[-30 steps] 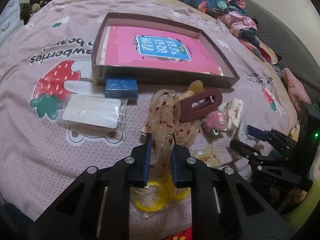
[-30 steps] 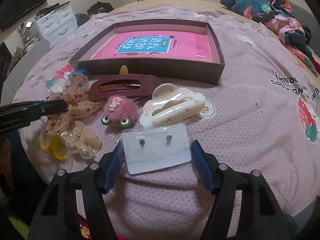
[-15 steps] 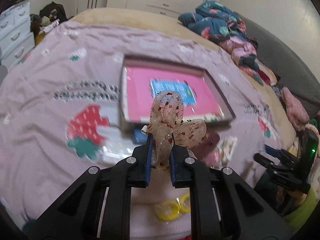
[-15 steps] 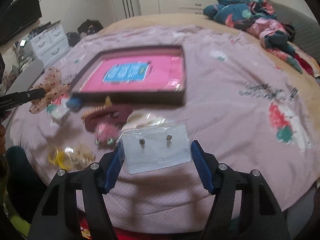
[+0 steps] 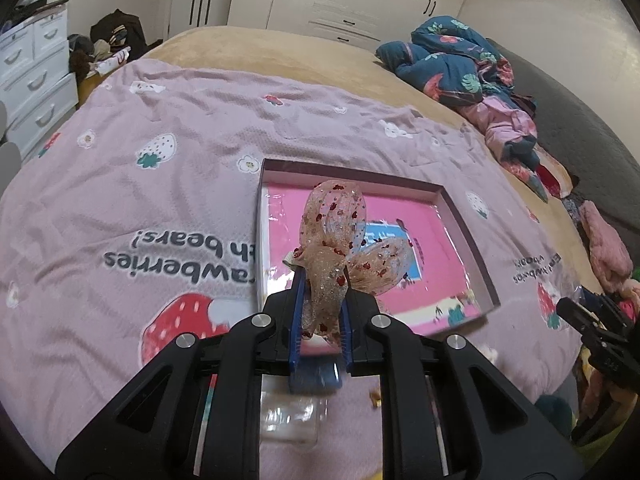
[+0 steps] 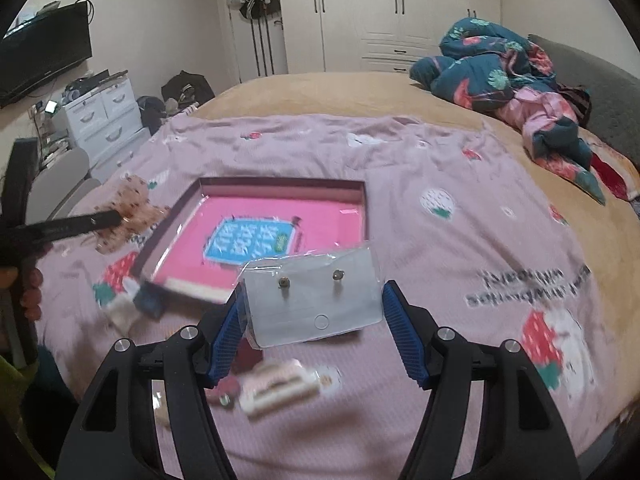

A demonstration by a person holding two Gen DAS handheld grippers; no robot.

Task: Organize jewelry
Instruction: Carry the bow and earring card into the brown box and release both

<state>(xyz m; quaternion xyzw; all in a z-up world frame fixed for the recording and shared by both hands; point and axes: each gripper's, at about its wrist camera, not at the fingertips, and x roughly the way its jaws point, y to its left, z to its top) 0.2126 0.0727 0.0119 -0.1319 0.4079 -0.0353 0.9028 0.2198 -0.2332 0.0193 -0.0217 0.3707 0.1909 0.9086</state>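
The left gripper [image 5: 322,312] is clenched on a sheer beige bow [image 5: 340,248] dotted with red, its blue pads pinching the bow's lower tail; the loops stand up above the fingertips, held in the air in front of the near left part of the shallow dark-rimmed box [image 5: 472,248], whose floor is a pink sheet with a blue label; the box lies on a pink strawberry-print blanket [image 5: 140,184] spread over the bed. The right gripper [image 6: 316,320] carries a clear packet holding an earring card [image 6: 312,300], two small studs showing on its face; the packet's left edge sits against the left blue pad, while the right pad appears to stand just clear of it, so the grip is hard to judge from this angle; the card hangs above the blanket near the box's front edge. Below it, blurred, lie a cream hair claw [image 6: 280,388] and a pink fuzzy clip [image 6: 228,390].
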